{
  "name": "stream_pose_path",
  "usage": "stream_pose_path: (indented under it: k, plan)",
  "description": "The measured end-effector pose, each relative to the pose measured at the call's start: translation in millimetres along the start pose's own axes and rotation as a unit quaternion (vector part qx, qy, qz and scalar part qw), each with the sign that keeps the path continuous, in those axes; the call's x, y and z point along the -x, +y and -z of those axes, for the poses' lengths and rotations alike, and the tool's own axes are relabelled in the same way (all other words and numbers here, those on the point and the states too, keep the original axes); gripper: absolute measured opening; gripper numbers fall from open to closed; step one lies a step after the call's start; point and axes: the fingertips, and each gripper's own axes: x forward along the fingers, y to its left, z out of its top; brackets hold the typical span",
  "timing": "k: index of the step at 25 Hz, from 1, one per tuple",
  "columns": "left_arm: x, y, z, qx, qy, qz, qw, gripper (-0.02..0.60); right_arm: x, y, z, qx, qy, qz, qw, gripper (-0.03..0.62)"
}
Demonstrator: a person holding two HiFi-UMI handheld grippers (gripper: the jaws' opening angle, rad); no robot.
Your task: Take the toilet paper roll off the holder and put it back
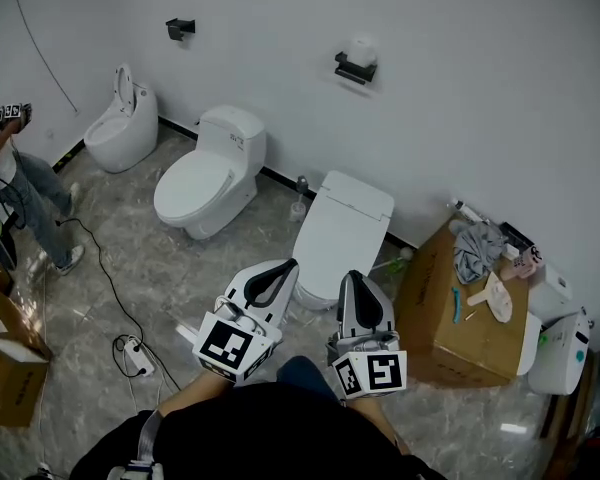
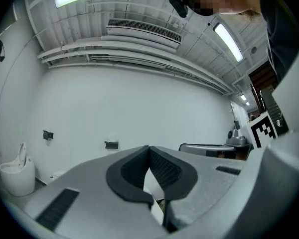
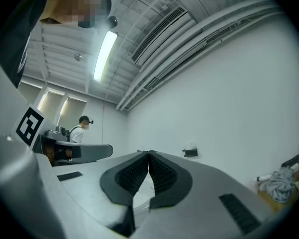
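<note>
Toilet paper roll, seemingly resting atop black wall holder

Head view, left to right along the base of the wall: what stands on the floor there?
Person → small white urinal → round white toilet → square-lidded white toilet → cardboard box → white units at the far right.

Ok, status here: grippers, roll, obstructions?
Both shut, empty: left gripper, right gripper. Toilet paper roll on wall holder, untouched. Closed toilet stands between.
</note>
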Motion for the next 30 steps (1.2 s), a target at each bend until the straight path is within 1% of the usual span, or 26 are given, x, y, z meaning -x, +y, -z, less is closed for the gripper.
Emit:
stream_pose_path:
  k: [6, 11, 16, 19, 25, 27, 29, 30]
  plan:
    - [-13.0, 22.3, 11.0, 0.004, 0.009, 0.003, 0.9999, 0.006, -29.1, -3.3, 9.7, -0.005, -0.001, -0.004, 1.0, 0.023]
    - [-37.0, 45.1, 21.6, 0.007, 0.007, -0.009, 0.9999, 0.006, -62.0, -17.5, 22.0, -0.009, -0.003, -0.015, 1.0, 0.023]
    - [-76.8, 72.2, 20.8, 0.008, -0.006, -0.015, 0.9998, 0.006, -108.8, -42.0, 30.1, -0.008, -0.004, -0.027, 1.0, 0.023]
    - [-100.0, 85.6, 19.2, 0.005, -0.005, -0.015, 0.9999, 0.006, -136.4, -56.9, 29.6, -0.008, -0.006, -0.033, 0.999, 0.023]
    - [-142.3, 110.3, 13.0, 0.001, -0.014, -0.03, 0.9995, 0.006, -180.5, -87.1, 31.5, -0.01, -0.003, -0.043, 0.999, 0.023]
    - [-154.8, 120.4, 14.6, 0.006, -0.012, -0.037, 0.9992, 0.006, -196.1, -95.6, 34.8, -0.011, 0.0, -0.047, 0.999, 0.023]
    - [-165.2, 130.8, 20.0, 0.02, -0.001, -0.049, 0.9986, 0.006, -211.2, -102.6, 37.7, -0.011, 0.002, -0.053, 0.999, 0.023]
    - [-170.1, 135.7, 22.3, 0.02, 0.005, -0.053, 0.9984, 0.006, -218.5, -105.9, 38.8, -0.011, 0.003, -0.057, 0.998, 0.023]
